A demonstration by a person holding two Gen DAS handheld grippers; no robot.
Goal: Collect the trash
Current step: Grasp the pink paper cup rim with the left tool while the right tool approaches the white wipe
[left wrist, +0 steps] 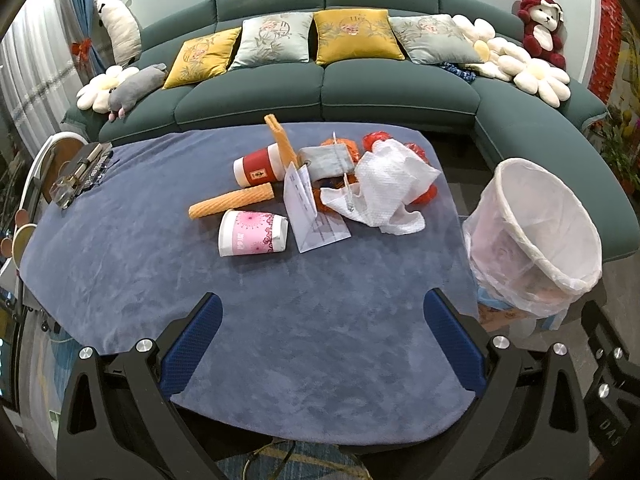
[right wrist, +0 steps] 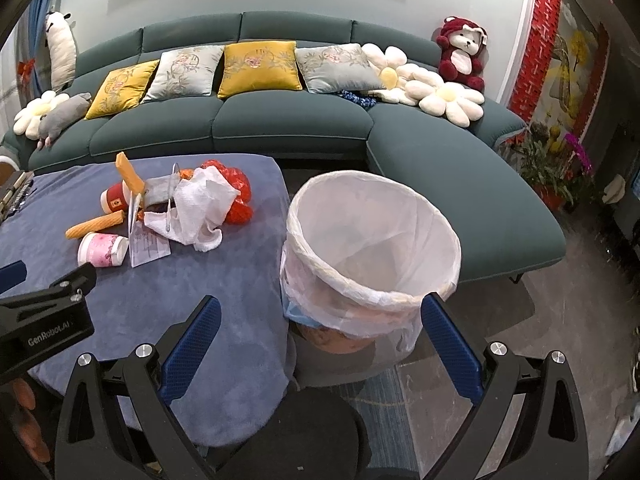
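A long green sofa (left wrist: 328, 92) curves along the far wall, well beyond both grippers, lined with yellow and grey cushions and soft toys. In front of it sits the counter (left wrist: 120, 264), draped in a blue-grey cloth that runs right under the left gripper (left wrist: 322, 336). That gripper hangs over the near edge with its blue pads spread wide and nothing between them. The right gripper (right wrist: 320, 340) is just as wide and empty, held over the gap between the counter's right edge and the bin (right wrist: 372, 248).

The bin, lined with a thin white bag, stands on the floor just beside the counter, directly ahead of the right gripper and off to the right of the left one. Its rim tilts toward the camera.

The trash lies in one heap ahead of the left gripper, near the counter's middle and well apart from both grippers. A crumpled white paper towel (left wrist: 384, 188) covers red plastic wrapping (left wrist: 376, 140). Left of it, a folded paper sheet (left wrist: 316, 220) stands beside a grey pouch (left wrist: 328, 162). A red cup (left wrist: 260, 168) and a pink flowered cup (left wrist: 252, 232) both lie on their sides, with an orange ridged roll (left wrist: 232, 202) between them.
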